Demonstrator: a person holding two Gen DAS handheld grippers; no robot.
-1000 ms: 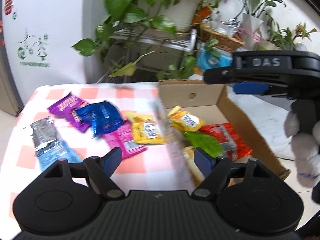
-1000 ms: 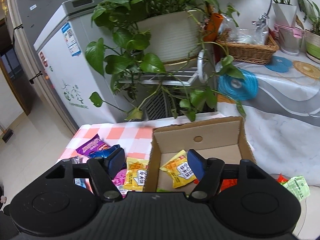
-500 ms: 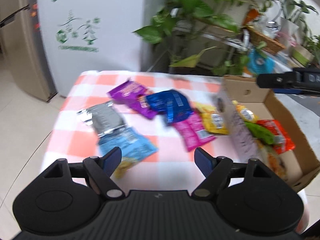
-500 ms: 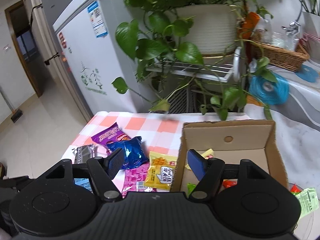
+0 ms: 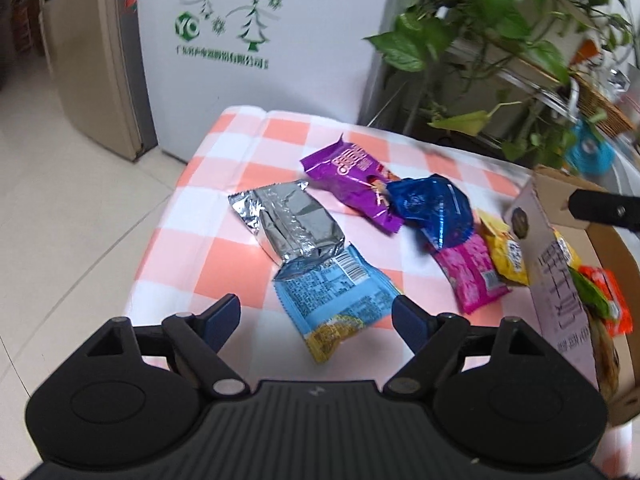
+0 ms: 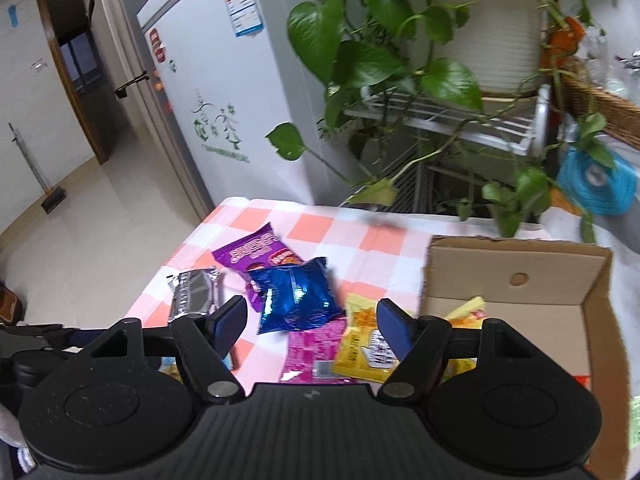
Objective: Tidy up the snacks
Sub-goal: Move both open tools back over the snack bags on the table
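Checked cloth [image 5: 224,216] | crinkled foil packets [image 5: 288,220] | left hand-held gripper [image 5: 316,312], right hand-held gripper [image 6: 310,320] opening, empty

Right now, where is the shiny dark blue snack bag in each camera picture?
Left wrist view: dark blue bag, right of centre, overlapping the purple bag.
Right wrist view: dark blue bag, centre, above the gripper.
Shared landmark: cardboard box.

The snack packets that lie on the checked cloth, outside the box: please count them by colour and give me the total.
Silver packet: 1
Purple packet: 1
Dark blue packet: 1
Light blue packet: 1
Pink packet: 1
Yellow packet: 1
Total: 6 packets on the cloth; those inside the cardboard box are not counted.
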